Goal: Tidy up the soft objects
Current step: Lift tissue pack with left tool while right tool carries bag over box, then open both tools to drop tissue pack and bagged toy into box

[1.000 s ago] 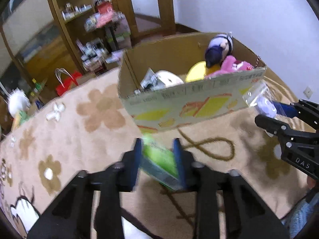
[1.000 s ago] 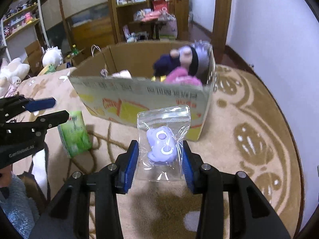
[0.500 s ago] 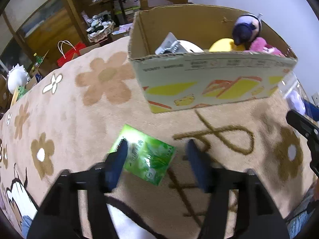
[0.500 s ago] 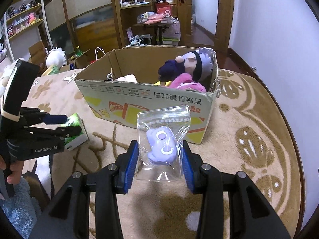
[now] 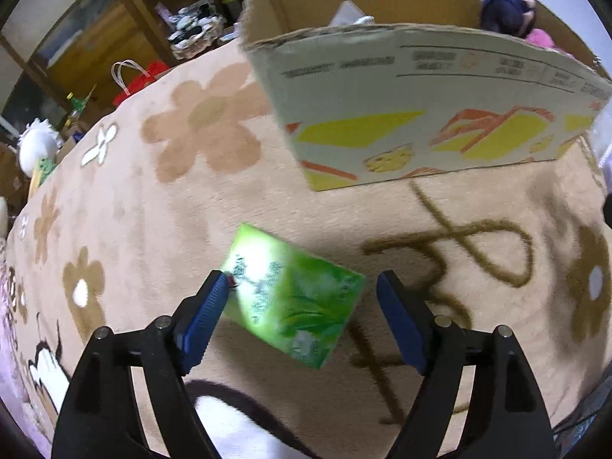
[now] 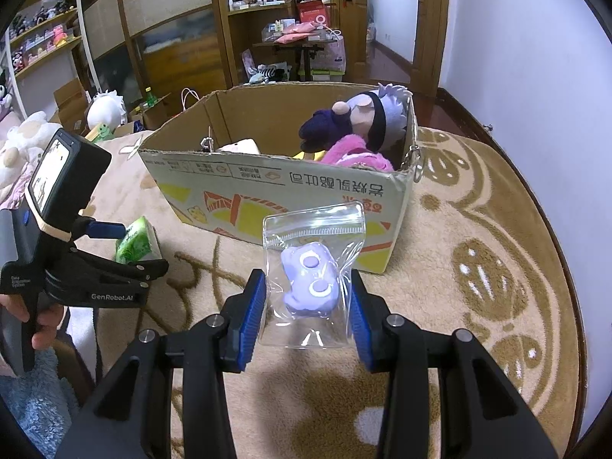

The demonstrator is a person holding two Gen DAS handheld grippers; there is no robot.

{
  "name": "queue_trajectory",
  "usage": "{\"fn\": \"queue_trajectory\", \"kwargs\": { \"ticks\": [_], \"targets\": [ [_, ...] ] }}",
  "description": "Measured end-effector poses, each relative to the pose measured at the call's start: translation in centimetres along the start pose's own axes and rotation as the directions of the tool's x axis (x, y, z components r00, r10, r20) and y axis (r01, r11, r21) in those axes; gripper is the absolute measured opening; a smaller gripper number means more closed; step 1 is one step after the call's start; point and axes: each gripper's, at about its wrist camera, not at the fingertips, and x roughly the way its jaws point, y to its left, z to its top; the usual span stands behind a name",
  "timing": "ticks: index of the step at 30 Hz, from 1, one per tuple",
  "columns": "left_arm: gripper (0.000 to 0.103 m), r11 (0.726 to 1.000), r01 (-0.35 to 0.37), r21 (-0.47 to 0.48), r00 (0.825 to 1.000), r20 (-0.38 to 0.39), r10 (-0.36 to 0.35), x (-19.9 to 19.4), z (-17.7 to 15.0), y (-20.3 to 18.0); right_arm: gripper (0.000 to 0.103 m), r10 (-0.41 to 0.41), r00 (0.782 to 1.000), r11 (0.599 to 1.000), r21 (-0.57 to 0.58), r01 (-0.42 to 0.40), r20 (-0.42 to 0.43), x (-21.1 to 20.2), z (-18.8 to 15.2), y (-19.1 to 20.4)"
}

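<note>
A green tissue pack lies on the beige carpet between the open fingers of my left gripper; it also shows in the right wrist view. My right gripper is shut on a clear zip bag with a purple toy, held above the carpet in front of the cardboard box. The box holds a purple-haired doll, a pink plush and other items.
The left gripper and the hand holding it are at the left of the right wrist view. Shelves, a red bag and plush toys stand beyond the carpet. A white wall is on the right.
My left gripper opened and let go of the green tissue pack, which now lies on the carpet; the gripper has come low over it. The right gripper kept hold of the zip bag.
</note>
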Motion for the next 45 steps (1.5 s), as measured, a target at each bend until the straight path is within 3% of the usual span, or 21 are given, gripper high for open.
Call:
{"fn": "queue_trajectory", "kwargs": {
  "ticks": [8, 16, 22, 27, 32, 36, 41, 45],
  "targets": [
    [0.087, 0.999, 0.008, -0.037, 0.999, -0.031, -0.009, 1.0, 0.3, 0.9, 0.044, 0.005, 1.000, 1.000, -0.001, -0.005, 0.001, 0.1, 0.1, 0.1],
    [0.080, 0.996, 0.057, -0.071, 0.997, -0.038, -0.060, 1.4, 0.4, 1.8, 0.044, 0.005, 1.000, 1.000, 0.004, -0.006, 0.017, -0.1, 0.4, 0.0],
    [0.079, 0.981, 0.123, -0.151, 0.991, -0.028, -0.129, 0.8, 0.1, 3.4, 0.044, 0.006, 1.000, 1.000, 0.001, -0.006, 0.019, -0.3, 0.5, -0.2],
    [0.079, 0.978, 0.148, -0.148, 0.989, 0.016, -0.148, -0.8, -0.3, 3.4, 0.044, 0.007, 1.000, 1.000, 0.002, -0.007, 0.030, -0.6, 0.7, -0.3],
    [0.079, 0.986, 0.129, -0.103, 0.984, 0.136, -0.114, -4.1, -1.1, 2.9, 0.044, -0.002, 0.998, 1.000, 0.008, 0.002, 0.067, -1.4, 0.8, -0.5],
    [0.079, 0.990, 0.118, -0.078, 0.956, 0.280, -0.092, -7.6, -1.5, 2.8, 0.044, -0.012, 0.993, 1.000, 0.022, 0.010, 0.115, -2.4, 1.1, -0.9],
    [0.079, 0.993, 0.106, -0.051, 0.894, 0.442, -0.073, -10.9, -1.3, 2.2, 0.044, -0.021, 0.982, 0.999, 0.027, 0.016, 0.188, -3.7, 1.9, -1.2],
    [0.079, 0.993, 0.109, -0.041, 0.845, 0.529, -0.071, -12.5, -0.6, 2.0, 0.044, -0.021, 0.970, 1.000, 0.026, 0.015, 0.241, -4.4, 2.9, -1.3]
  ]
}}
